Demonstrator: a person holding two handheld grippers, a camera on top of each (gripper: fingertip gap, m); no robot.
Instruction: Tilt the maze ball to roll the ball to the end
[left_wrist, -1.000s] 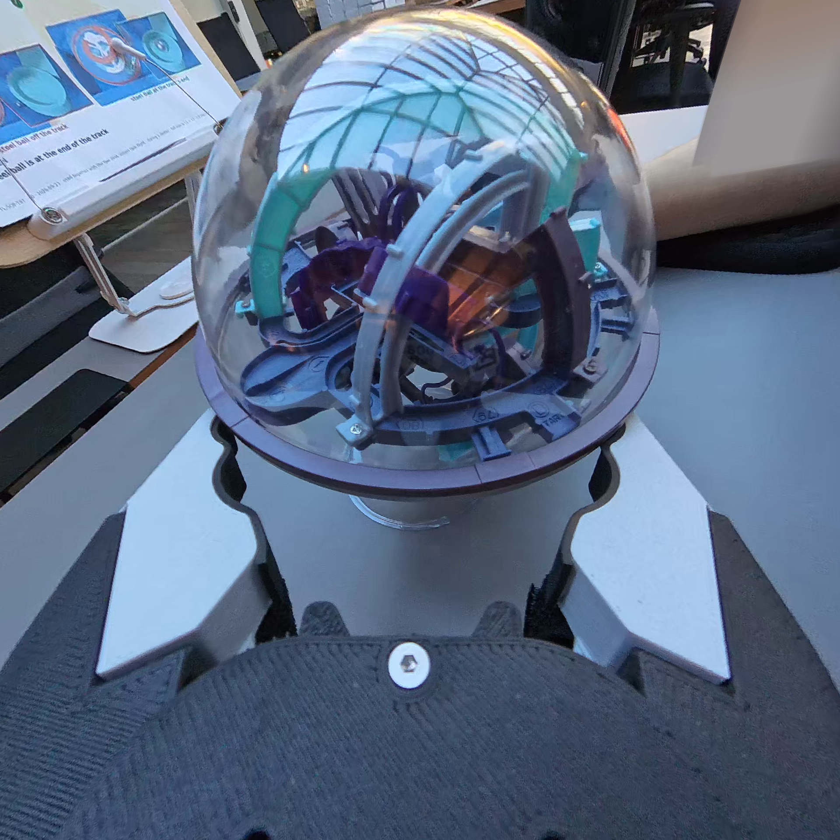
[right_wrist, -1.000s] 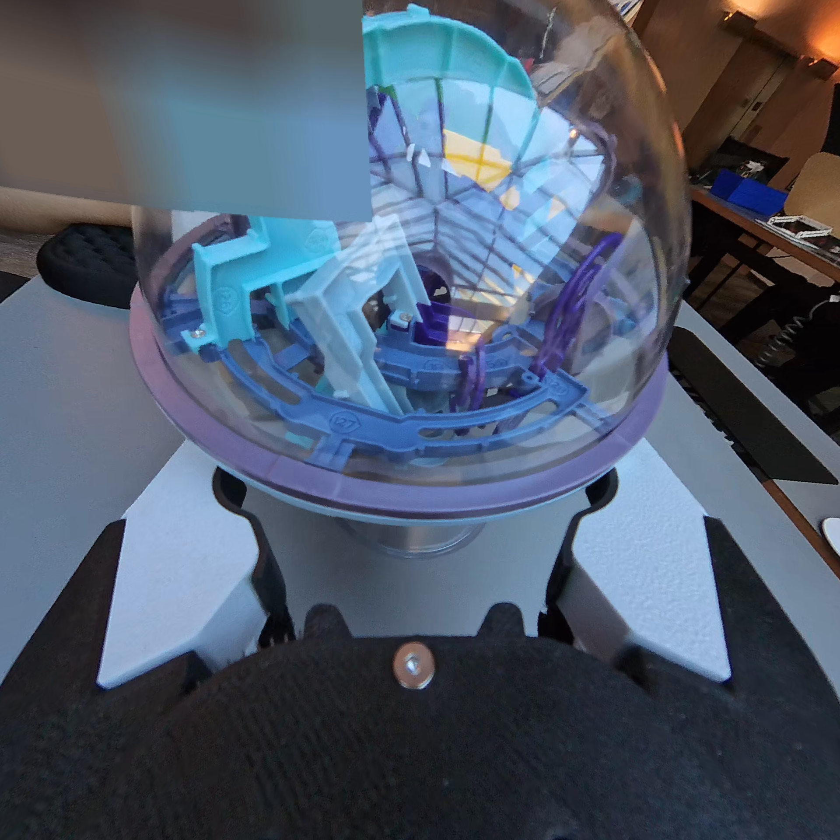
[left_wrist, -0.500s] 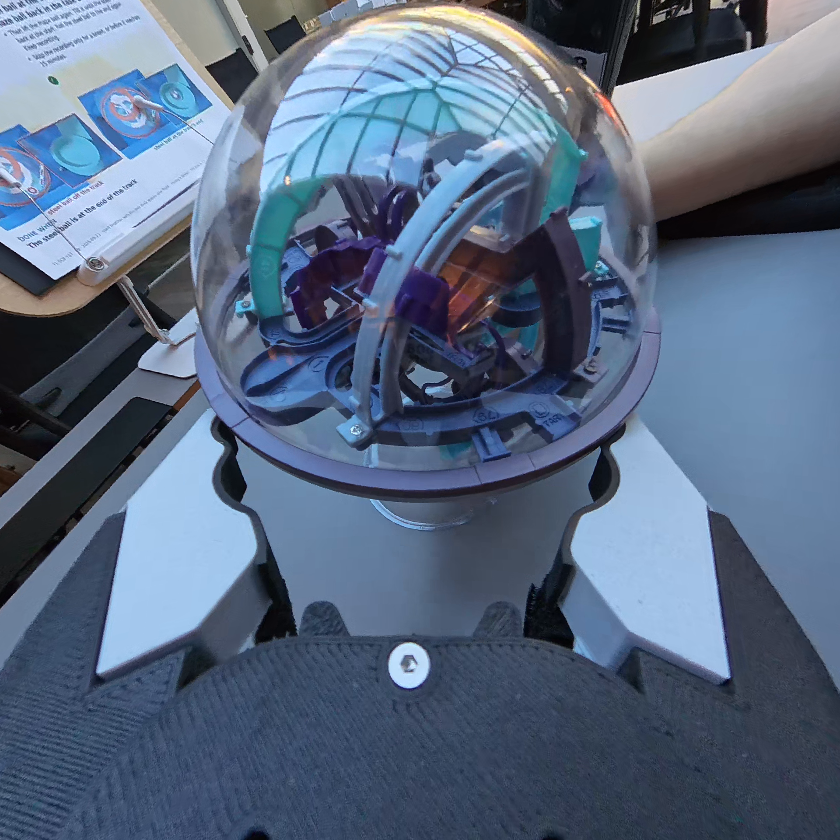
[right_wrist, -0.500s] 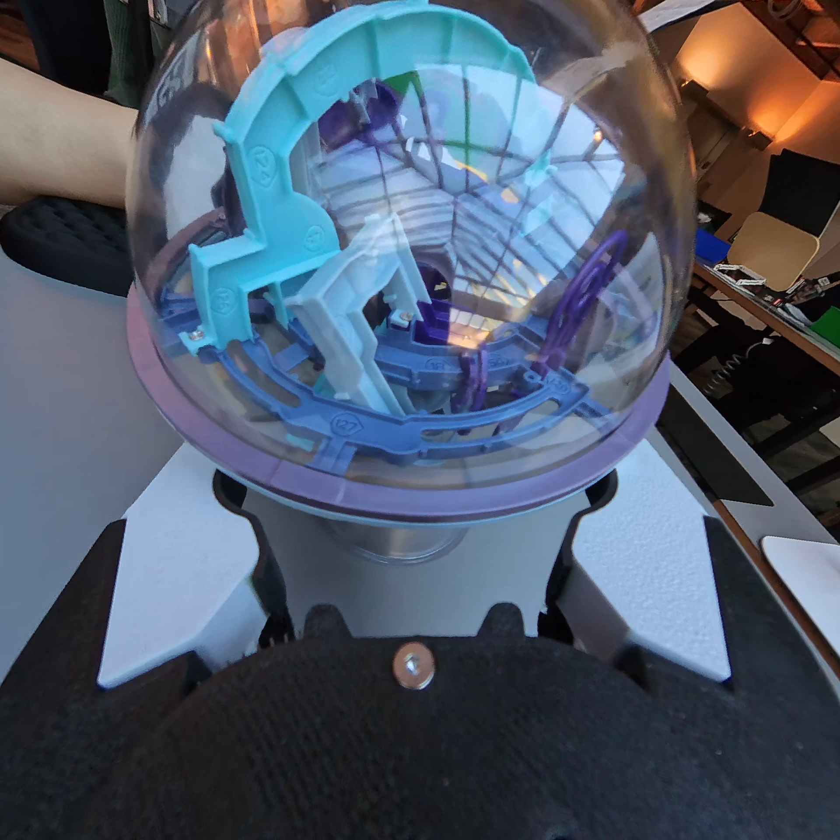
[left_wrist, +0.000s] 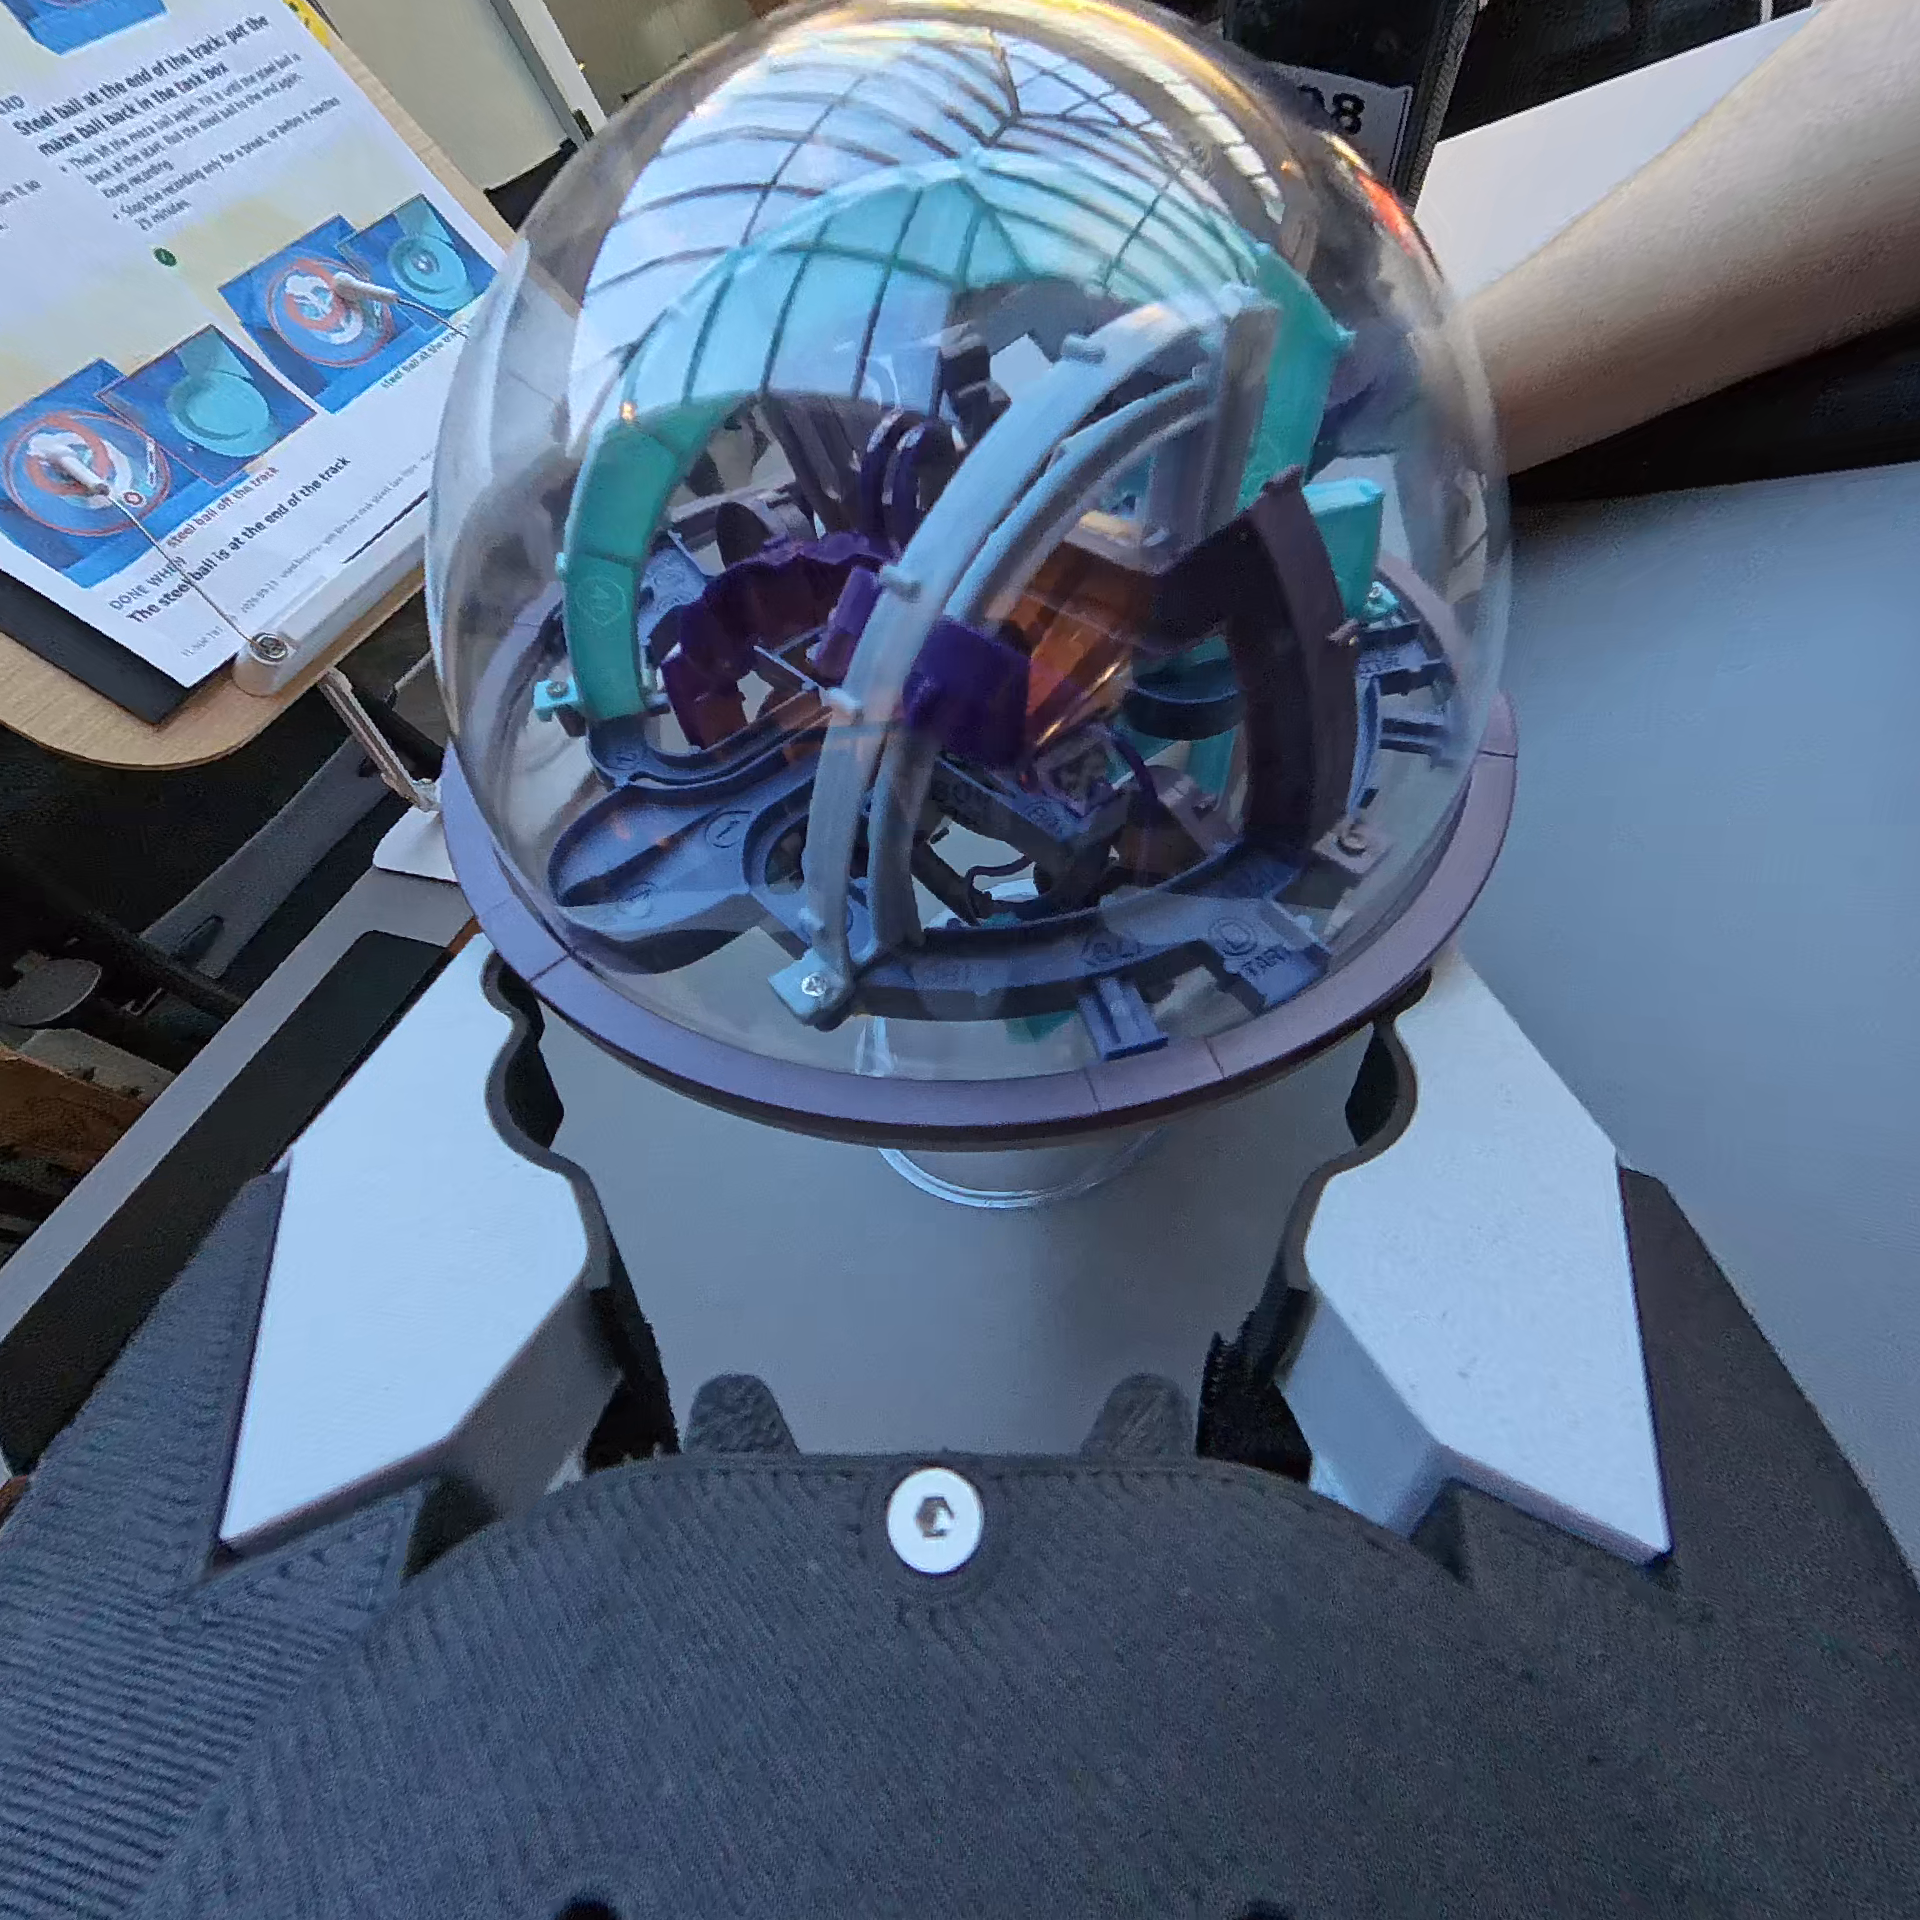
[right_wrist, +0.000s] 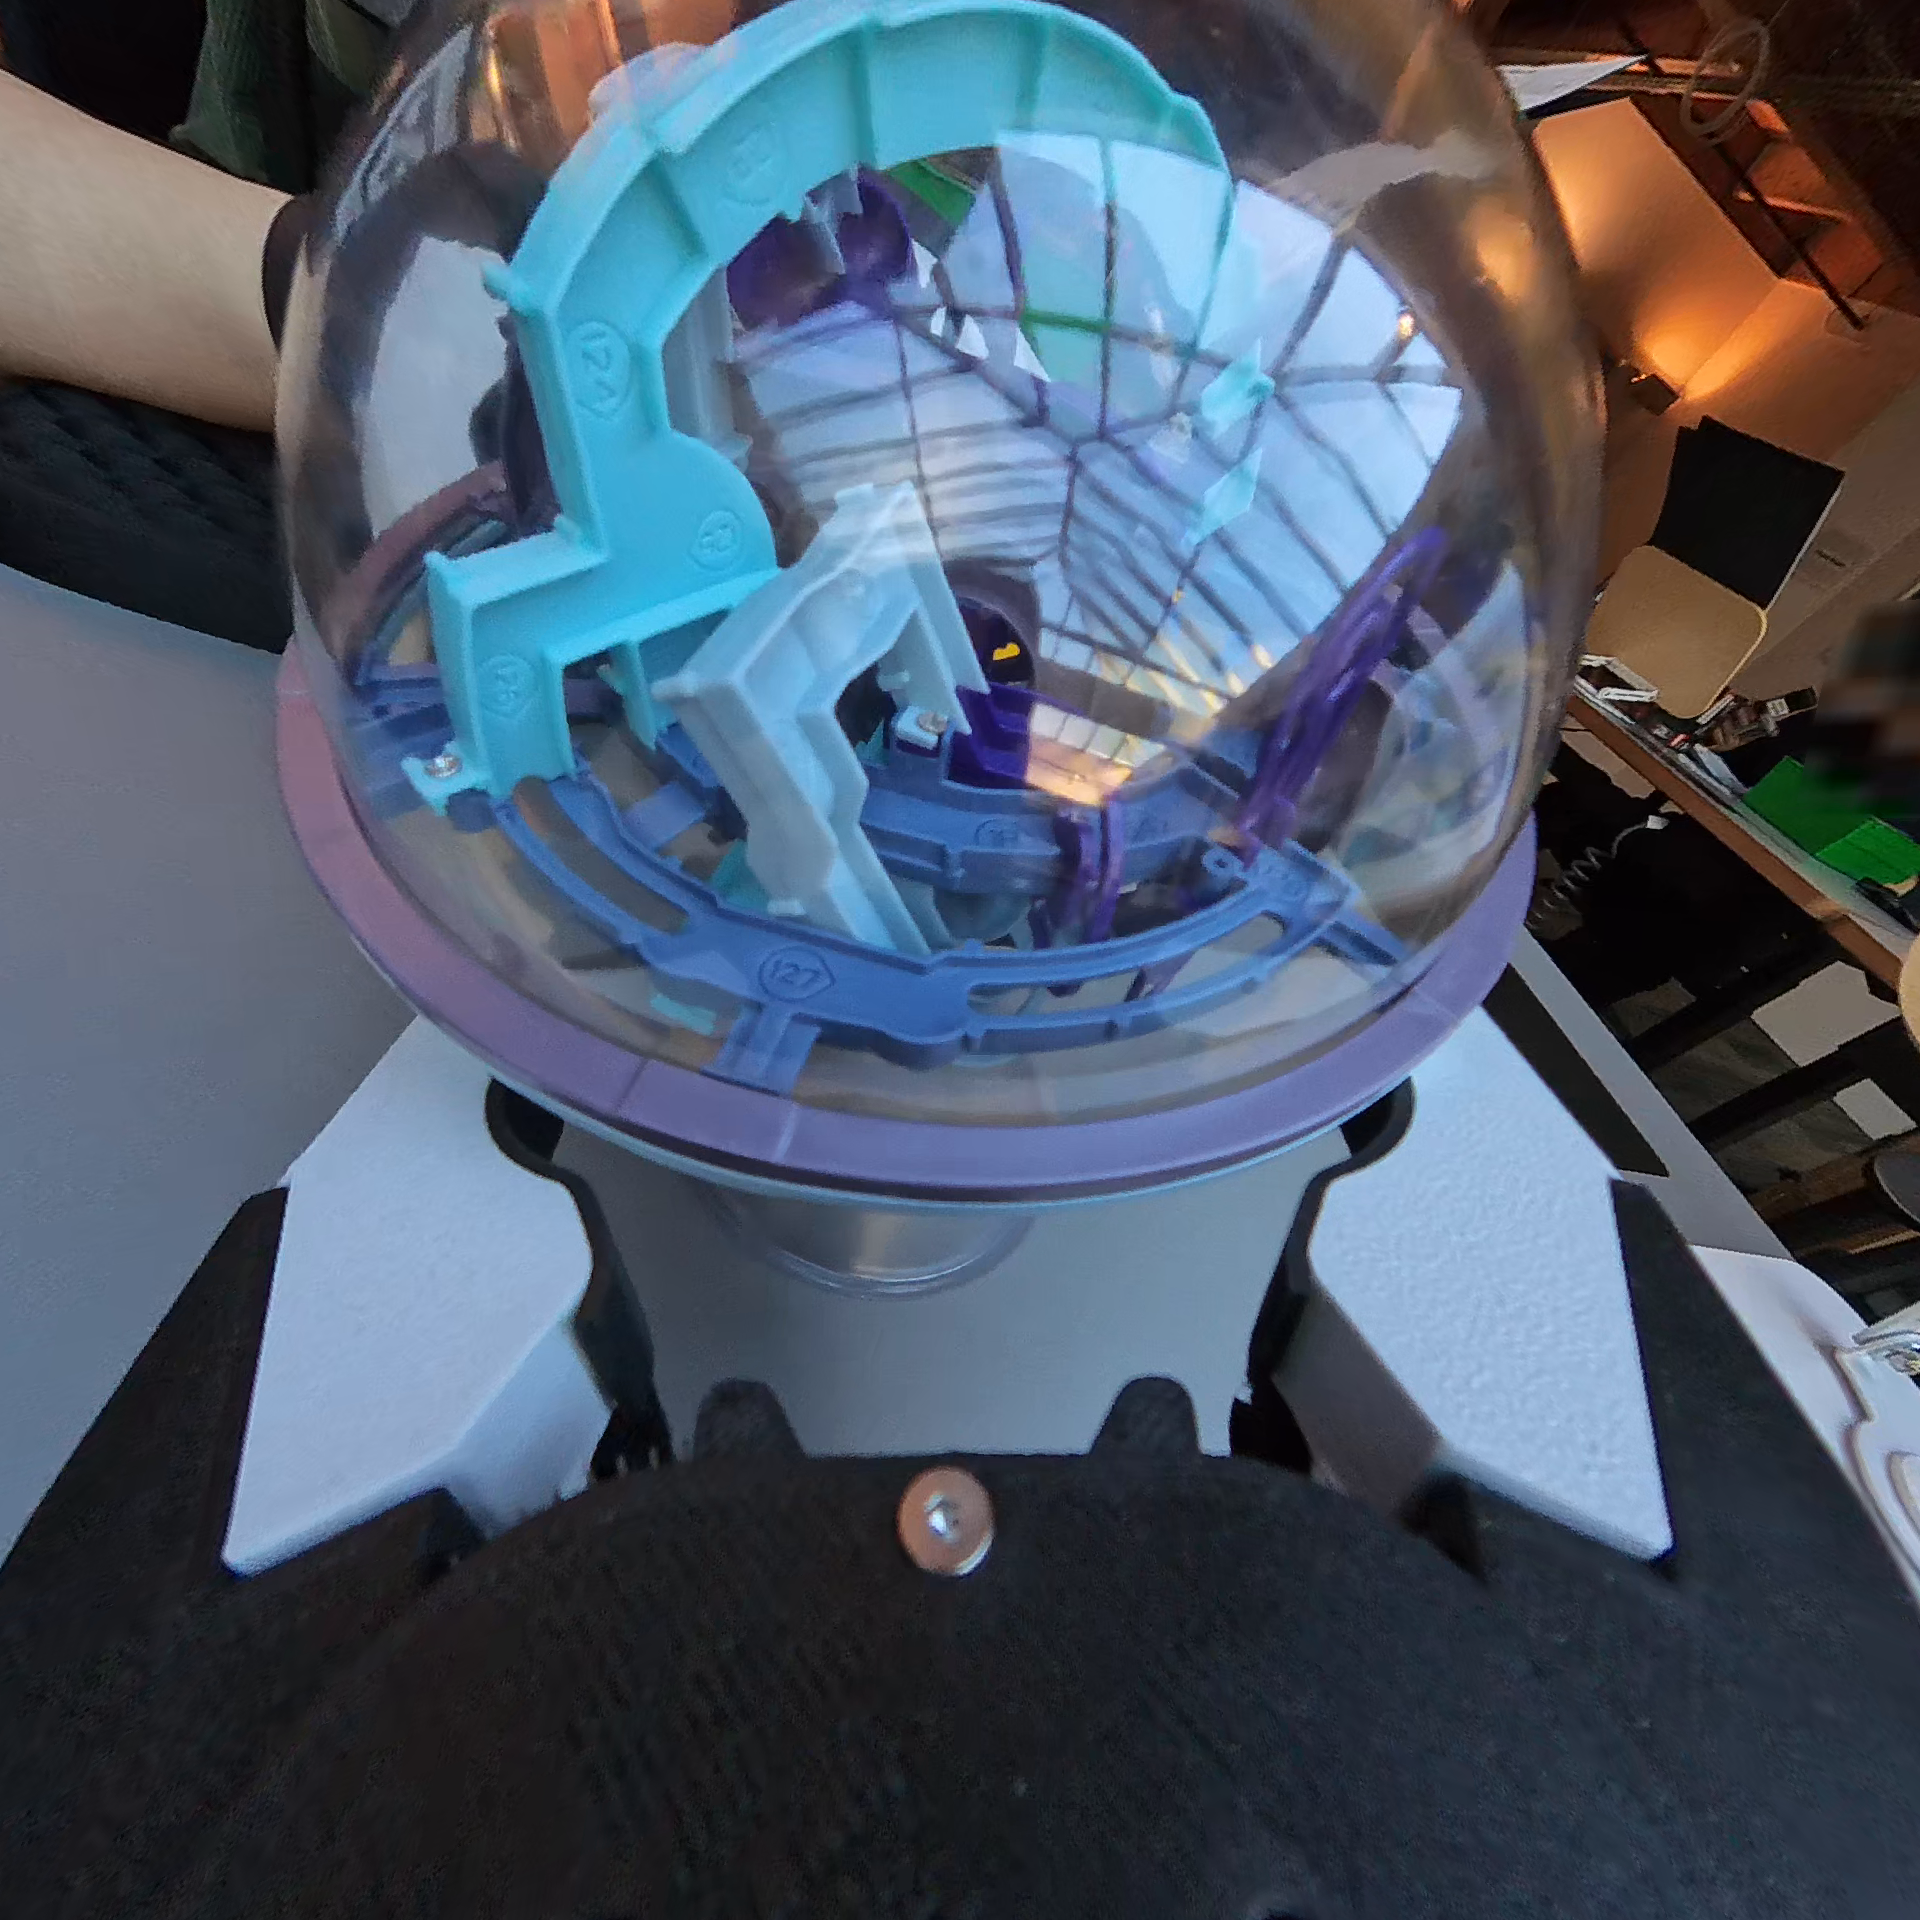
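The maze ball (left_wrist: 966, 540) is a clear sphere with a purple ring around its middle and teal, grey, blue and purple tracks inside. It fills the right wrist view (right_wrist: 935, 582) too. My left gripper (left_wrist: 956, 1049) holds it from one side, white fingers (left_wrist: 416, 1247) wide apart against the lower half under the ring. My right gripper (right_wrist: 945, 1132) holds it the same way from the other side. A clear round stand (left_wrist: 1013, 1179) shows under the sphere. I cannot pick out the small ball inside.
A grey table (left_wrist: 1714, 831) lies below. An instruction sheet on a wooden stand (left_wrist: 208, 364) is at the left, past the table edge. A person's forearm (left_wrist: 1683, 312) rests on a black cushion (right_wrist: 125, 520) behind the sphere. Desks (right_wrist: 1714, 831) stand off the table's right edge.
Both grippers and the sphere have tipped together, so the background slid. The instruction sheet came further into the left view and the forearm into both. The hold on the sphere is unchanged.
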